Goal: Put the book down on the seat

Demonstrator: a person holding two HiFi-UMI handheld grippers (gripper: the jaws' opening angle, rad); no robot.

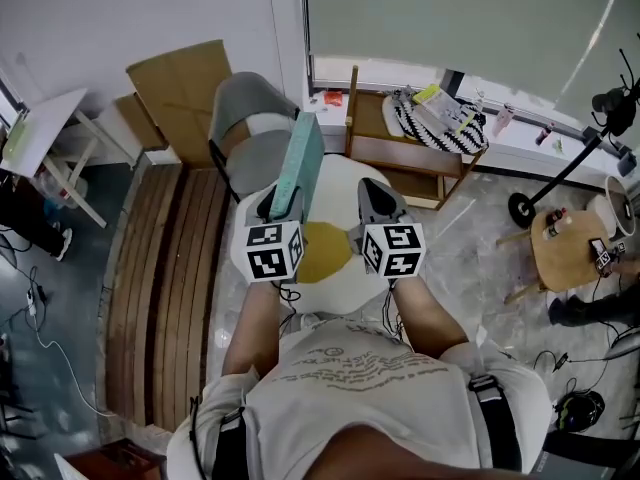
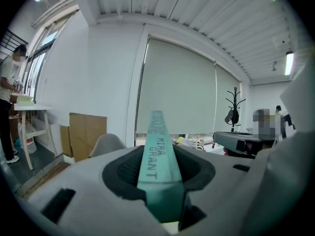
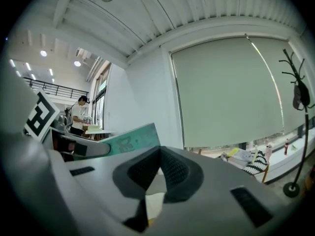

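A teal book (image 1: 303, 163) stands on edge, spine up, with my left gripper (image 1: 283, 200) shut on its lower part. In the left gripper view the book's spine (image 2: 157, 146) runs straight out between the dark pads, which press on both its sides. My right gripper (image 1: 378, 200) hangs just right of the book, apart from it, with its jaws together and nothing in them. In the right gripper view the right gripper (image 3: 158, 154) shows its pads meeting at the tips. Both grippers hover over a white round seat (image 1: 350, 273) with a yellow cushion (image 1: 322, 250).
A grey shell chair (image 1: 250, 133) stands just beyond the book, with flat cardboard (image 1: 185, 88) behind it. A slatted wooden bench (image 1: 160, 268) runs along the left. To the right are a wooden rack (image 1: 410, 153) with a striped cloth, a stand's round base (image 1: 522, 210) and a small round table (image 1: 568, 250).
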